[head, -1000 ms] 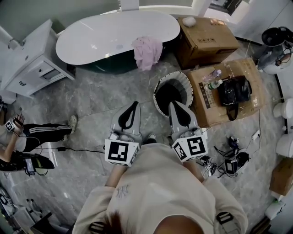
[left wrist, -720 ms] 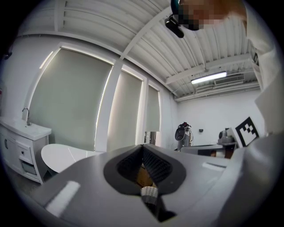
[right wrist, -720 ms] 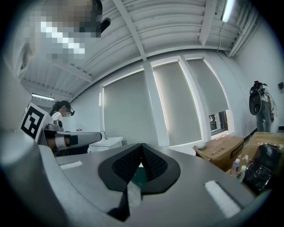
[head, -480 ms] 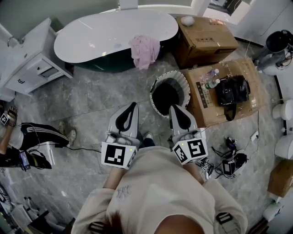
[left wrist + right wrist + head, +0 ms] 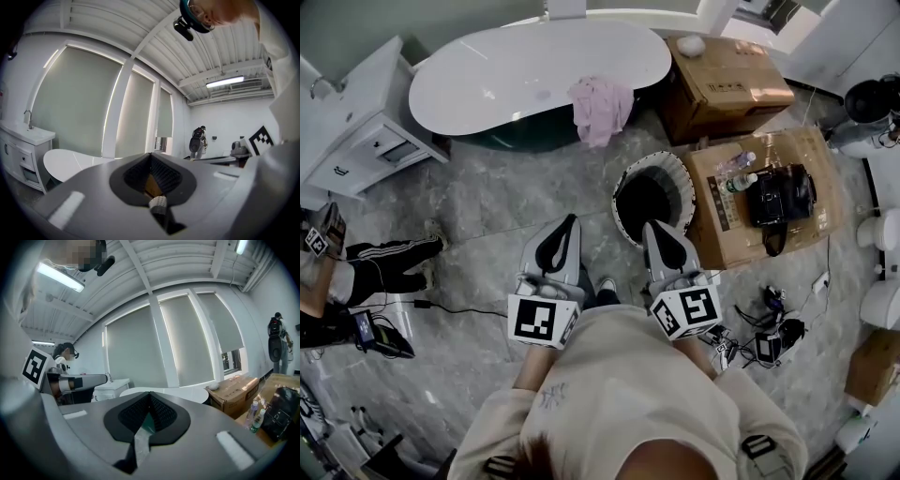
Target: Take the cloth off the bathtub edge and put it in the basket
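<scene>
The left tongs [image 5: 571, 221] are seen closed in the left gripper view, the two jaws met at the tip [image 5: 150, 154] with nothing gripped between them; the right tongs [image 5: 652, 225] are likewise shut and empty, their jaws pressed together at the tip [image 5: 150, 393]; both are held level, side by side, in front of the person's chest, and neither is touching anything.

The pink cloth [image 5: 600, 108] is draped over the near edge of the white bathtub [image 5: 506, 75], well apart from both tongs; the basket [image 5: 677, 171] is set on the floor [image 5: 487, 206] between the bathtub and the right tongs, just beside a cardboard box [image 5: 727, 239] on which a black bag [image 5: 778, 195] is laid.

The inside of the basket is dark and its contents cannot be made out; in the head view its near rim is overlapped by the tip of the right tongs; in both gripper views the cloth and basket are hidden by the tongs' own grey bodies, only a strip of the bathtub rim [image 5: 164, 391] being shown; a seated person [image 5: 366, 272] is cut off at the left edge.
</scene>
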Demonstrator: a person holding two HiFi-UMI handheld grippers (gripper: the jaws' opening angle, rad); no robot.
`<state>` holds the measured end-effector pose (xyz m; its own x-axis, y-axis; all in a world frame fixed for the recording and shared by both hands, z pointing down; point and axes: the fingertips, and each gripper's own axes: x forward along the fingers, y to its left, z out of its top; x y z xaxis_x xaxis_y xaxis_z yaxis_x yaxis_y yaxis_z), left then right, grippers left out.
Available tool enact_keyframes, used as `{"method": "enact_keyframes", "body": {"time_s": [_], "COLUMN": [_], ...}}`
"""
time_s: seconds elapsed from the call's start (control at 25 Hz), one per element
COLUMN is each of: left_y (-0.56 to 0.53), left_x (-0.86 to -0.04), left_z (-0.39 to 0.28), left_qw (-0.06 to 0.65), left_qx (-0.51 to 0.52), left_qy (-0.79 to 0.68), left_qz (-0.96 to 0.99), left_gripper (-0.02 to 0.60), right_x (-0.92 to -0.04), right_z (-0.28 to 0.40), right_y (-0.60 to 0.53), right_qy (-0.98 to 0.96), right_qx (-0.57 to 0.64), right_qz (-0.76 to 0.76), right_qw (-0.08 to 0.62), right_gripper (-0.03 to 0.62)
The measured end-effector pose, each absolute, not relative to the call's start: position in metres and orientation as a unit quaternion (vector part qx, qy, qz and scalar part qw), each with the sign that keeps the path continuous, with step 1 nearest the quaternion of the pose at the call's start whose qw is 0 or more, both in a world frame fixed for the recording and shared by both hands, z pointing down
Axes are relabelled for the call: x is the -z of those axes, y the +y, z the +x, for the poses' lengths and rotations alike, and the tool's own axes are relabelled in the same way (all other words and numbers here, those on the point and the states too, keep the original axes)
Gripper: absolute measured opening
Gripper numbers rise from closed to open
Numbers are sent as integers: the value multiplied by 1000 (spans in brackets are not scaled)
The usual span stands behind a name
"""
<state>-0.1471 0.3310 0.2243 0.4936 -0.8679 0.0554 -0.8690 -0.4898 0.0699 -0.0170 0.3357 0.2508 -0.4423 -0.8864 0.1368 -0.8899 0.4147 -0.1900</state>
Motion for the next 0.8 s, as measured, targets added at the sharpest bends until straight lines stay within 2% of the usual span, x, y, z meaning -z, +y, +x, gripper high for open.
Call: {"method": "enact_keyframes", "body": {"time_s": [0.24, 0.44, 0.8], "left_y": [282, 247, 202], "left_x": [-228, -241, -242], "left_z": [-166, -186, -222], "left_qw": [39, 69, 68], "left_qx": [-13, -12, 0], "left_qy": [-478, -454, -437], "left_qz": [877, 888, 897], "left_gripper": [8, 9, 9], "right_x": [-246, -241, -252], "right_z": [-47, -77, -97], "right_y": [288, 255, 212], "right_qy": [-835, -831, -811], "right_qx": [-115, -113, -119], "right_qz": [538, 544, 572], "right_qw": [6, 4, 14], "right_gripper": [-5, -5, -5]}}
